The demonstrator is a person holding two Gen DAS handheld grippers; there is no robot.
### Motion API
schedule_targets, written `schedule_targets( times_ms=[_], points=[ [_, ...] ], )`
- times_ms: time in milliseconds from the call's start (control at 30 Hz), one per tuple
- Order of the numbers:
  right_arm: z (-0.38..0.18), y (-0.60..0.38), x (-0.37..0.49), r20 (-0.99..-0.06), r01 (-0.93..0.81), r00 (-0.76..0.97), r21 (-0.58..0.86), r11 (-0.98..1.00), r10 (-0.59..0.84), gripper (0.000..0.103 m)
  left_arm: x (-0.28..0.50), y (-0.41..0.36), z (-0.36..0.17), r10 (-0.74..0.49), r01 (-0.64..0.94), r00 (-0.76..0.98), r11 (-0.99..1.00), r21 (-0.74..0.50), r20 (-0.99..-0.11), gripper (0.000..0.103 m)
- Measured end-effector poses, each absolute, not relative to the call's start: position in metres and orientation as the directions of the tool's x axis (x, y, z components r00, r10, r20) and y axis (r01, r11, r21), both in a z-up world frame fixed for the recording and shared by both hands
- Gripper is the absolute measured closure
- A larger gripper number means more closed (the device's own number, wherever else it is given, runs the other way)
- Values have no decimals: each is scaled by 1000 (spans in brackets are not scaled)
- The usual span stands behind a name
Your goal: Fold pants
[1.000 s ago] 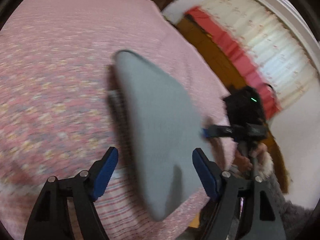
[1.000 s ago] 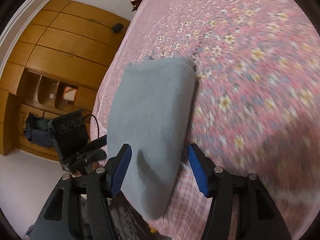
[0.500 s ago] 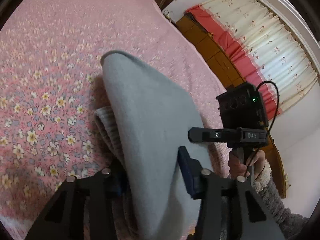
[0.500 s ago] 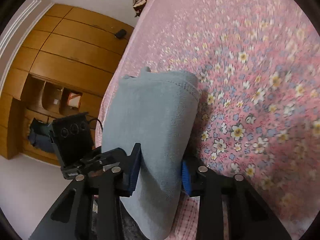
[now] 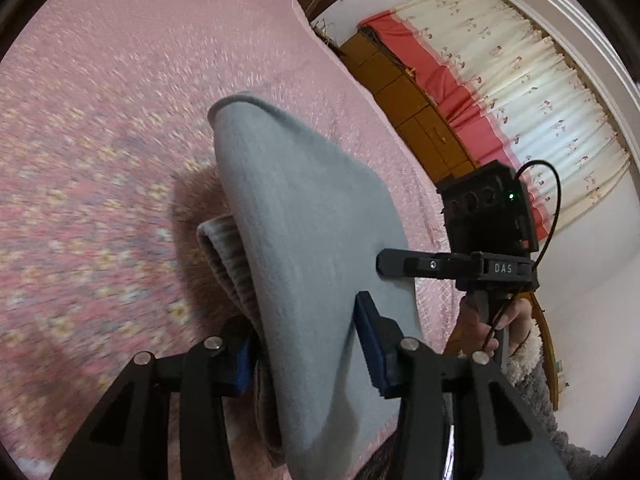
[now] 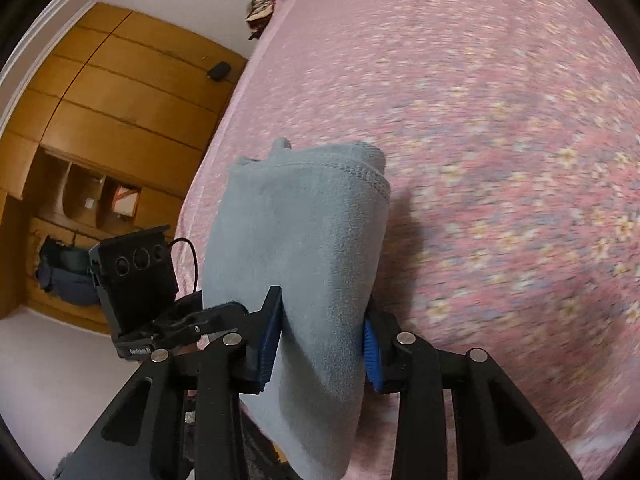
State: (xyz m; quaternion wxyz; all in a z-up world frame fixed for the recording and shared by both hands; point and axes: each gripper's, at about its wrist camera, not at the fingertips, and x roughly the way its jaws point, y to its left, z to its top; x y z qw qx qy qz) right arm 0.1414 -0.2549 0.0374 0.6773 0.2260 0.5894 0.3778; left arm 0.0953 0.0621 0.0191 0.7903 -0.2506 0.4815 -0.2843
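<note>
Each hand-held gripper, left (image 5: 306, 344) and right (image 6: 320, 340), pinches the near edge of the grey pants (image 5: 304, 240); their length runs forward over the bed (image 5: 100, 120)

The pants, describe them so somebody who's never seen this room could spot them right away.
Find the bed with the pink floral bedspread. Near its edge, the pants are a folded bundle of plain grey fleece, clamped by the left gripper and the right gripper. Nothing else on the bed is plain grey.
</note>
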Motion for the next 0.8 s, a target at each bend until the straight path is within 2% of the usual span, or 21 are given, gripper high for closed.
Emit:
schedule_targets(
  times_ms=[167, 267, 367, 467, 567, 633, 767, 800],
  points=[
    [3, -267, 154, -583, -182, 9, 798, 575, 812, 66, 108, 49, -5, -676, 181, 370, 726, -664, -638, 57],
    [2, -272, 153, -573, -203, 12, 801, 564, 819, 66, 108, 49, -9, -673, 181, 384, 727, -663, -632, 57],
    [9, -280, 148, -606, -238, 49, 765, 598, 794, 64, 86, 64, -13, -649, 191, 399, 750, -633, -648, 50],
    [33, -273, 135, -667, -308, 123, 678, 667, 735, 59, 69, 75, -3, -606, 220, 437, 788, -575, -664, 50],
    [56, -286, 123, -705, -322, 226, 598, 734, 673, 56, 41, 81, 23, -521, 241, 523, 850, -468, -675, 43],
    [69, -300, 112, -684, -308, 279, 601, 737, 674, 56, 21, 82, 40, -442, 248, 573, 896, -368, -690, 41],
    [100, -317, 60, -627, -318, 415, 579, 751, 659, 56, -13, 60, 58, -243, 263, 643, 961, -88, -727, 40],
    [105, -315, 46, -627, -328, 442, 553, 766, 642, 56, -19, 51, 60, -198, 264, 665, 964, -21, -720, 37]
  ],
)
